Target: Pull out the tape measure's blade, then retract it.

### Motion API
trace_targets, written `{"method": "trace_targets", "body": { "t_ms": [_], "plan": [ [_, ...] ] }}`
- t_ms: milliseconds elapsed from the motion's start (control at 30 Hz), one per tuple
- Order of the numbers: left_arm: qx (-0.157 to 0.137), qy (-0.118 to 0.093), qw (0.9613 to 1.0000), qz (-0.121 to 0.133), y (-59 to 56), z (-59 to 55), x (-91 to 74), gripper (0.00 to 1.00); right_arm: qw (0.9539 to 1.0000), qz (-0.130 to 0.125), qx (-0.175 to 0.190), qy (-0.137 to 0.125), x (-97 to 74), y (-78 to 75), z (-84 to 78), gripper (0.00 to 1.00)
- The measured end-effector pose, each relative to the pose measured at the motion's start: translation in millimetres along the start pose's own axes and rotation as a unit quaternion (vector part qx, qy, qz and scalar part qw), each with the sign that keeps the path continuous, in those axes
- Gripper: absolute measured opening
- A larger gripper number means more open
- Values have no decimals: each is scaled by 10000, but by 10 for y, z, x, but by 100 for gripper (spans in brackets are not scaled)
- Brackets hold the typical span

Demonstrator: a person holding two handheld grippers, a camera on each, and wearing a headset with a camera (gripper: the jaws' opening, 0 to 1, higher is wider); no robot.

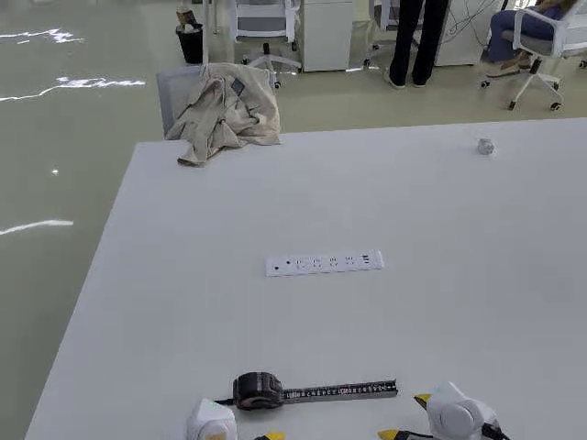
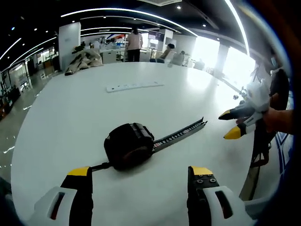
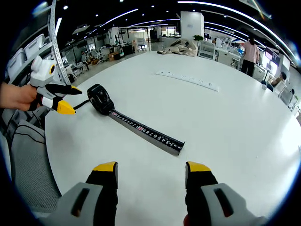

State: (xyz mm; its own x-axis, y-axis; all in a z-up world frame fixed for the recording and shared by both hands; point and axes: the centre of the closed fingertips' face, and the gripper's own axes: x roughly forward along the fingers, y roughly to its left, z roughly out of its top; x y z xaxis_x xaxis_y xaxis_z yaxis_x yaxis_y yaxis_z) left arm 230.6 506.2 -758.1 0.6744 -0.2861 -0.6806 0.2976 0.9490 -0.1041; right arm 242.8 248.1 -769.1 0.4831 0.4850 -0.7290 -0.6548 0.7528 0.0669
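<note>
Tape measure (image 2: 149, 142) is lying on the white surface (image 2: 70, 122) in the left gripper view, its black case (image 2: 128, 146) just ahead of the left gripper (image 2: 140, 171), whose jaws are standing apart and gripping nothing. The blade (image 2: 181, 133) is running out to the upper right, toward the right gripper (image 2: 225, 126). In the right gripper view, that gripper's jaws are likewise gaping and empty. The blade's hooked end is lying just ahead of them, its printed figures too small to read, and the case is sitting at the far end, near the left gripper. In the head view, the bottom edge is cutting off both grippers. The blade's long axis is running left to right along the surface's near edge, case at the left, well apart from a power strip (image 1: 324, 264).
</note>
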Motion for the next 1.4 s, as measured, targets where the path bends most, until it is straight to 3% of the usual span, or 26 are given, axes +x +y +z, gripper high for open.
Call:
{"method": "trace_targets", "body": {
  "t_ms": [667, 933, 1233, 1400],
  "plan": [
    [-417, -169, 9987, 257, -44, -77, -322, 85, 9978, -248, 526, -307, -251, 284, -6, 67],
    [-589, -188, 9978, 254, -94, -130, -417, 88, 9974, -365, 565, -253, -318, 381, -35, 69],
    [-781, -61, 9965, 307, -185, -249, -509, 89, 9958, -394, 796, -241, -405, 556, -40, 72],
    [-816, -136, 9957, 407, -166, -218, -579, 89, 9954, -420, 825, -231, -505, 679, -20, 75]
  ]
}}
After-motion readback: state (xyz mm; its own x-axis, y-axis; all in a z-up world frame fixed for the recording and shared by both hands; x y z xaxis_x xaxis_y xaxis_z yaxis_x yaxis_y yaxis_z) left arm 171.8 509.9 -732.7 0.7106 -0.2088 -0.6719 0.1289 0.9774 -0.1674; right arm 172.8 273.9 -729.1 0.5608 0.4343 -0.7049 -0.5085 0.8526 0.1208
